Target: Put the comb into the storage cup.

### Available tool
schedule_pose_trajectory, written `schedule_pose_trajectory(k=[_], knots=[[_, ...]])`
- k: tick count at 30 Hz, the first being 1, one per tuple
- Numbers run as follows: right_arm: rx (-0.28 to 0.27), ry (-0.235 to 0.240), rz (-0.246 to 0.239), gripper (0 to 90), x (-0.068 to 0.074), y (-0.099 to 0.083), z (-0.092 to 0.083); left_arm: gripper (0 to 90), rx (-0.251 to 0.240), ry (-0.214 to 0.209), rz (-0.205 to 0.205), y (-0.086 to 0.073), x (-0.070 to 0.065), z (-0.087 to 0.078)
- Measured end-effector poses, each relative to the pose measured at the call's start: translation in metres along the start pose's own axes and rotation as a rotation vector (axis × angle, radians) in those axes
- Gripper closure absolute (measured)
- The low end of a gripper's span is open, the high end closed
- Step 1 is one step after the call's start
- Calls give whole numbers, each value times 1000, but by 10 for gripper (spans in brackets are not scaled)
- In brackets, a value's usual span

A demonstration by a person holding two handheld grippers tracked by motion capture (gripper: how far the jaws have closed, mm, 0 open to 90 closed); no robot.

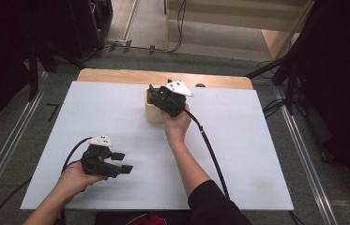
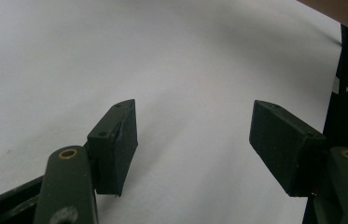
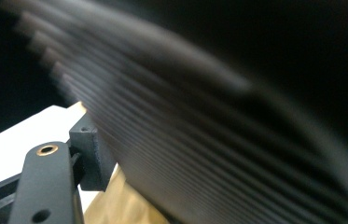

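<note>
My right gripper [image 1: 156, 96] sits at the top of the cream box [image 1: 152, 112], which stands on the white sheet [image 1: 238, 154] near its far edge. In the right gripper view a dark ribbed thing [image 3: 199, 140], too blurred to name, lies against the one visible jaw; I can't tell if the jaws press on it. My left gripper [image 1: 122, 162] hovers well nearer than the box, jaws wide apart, holding nothing.

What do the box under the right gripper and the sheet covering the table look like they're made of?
Box: cream, matte, plain-walled, probably plastic or painted wood; too small to tell. Sheet: smooth, matte white, flat with crisp edges, likely board or laminate, lying on a wooden tabletop with warm tan grain.
</note>
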State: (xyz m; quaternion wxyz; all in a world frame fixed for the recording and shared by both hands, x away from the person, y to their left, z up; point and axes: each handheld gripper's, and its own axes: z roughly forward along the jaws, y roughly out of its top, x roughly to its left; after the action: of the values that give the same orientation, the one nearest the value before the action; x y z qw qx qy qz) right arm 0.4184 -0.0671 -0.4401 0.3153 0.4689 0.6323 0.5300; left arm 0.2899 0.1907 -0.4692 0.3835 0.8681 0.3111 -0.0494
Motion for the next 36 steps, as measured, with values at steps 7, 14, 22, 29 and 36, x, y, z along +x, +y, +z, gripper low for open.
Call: schedule_pose_trajectory(k=[7, 14, 22, 29, 36], knots=[[32, 28, 13, 232, -4, -7, -9, 333, 4, 3, -1, 0, 0, 1], [59, 45, 5, 200, -6, -11, -18, 332, 8, 7, -4, 0, 0, 1], [68, 65, 5, 164, -7, -16, -32, 332, 4, 6, -8, 0, 1, 1], [69, 73, -6, 164, -7, -18, -43, 332, 5, 8, -10, 0, 1, 1], [75, 73, -11, 164, -9, -21, -47, 332, 3, 7, -10, 0, 1, 1]])
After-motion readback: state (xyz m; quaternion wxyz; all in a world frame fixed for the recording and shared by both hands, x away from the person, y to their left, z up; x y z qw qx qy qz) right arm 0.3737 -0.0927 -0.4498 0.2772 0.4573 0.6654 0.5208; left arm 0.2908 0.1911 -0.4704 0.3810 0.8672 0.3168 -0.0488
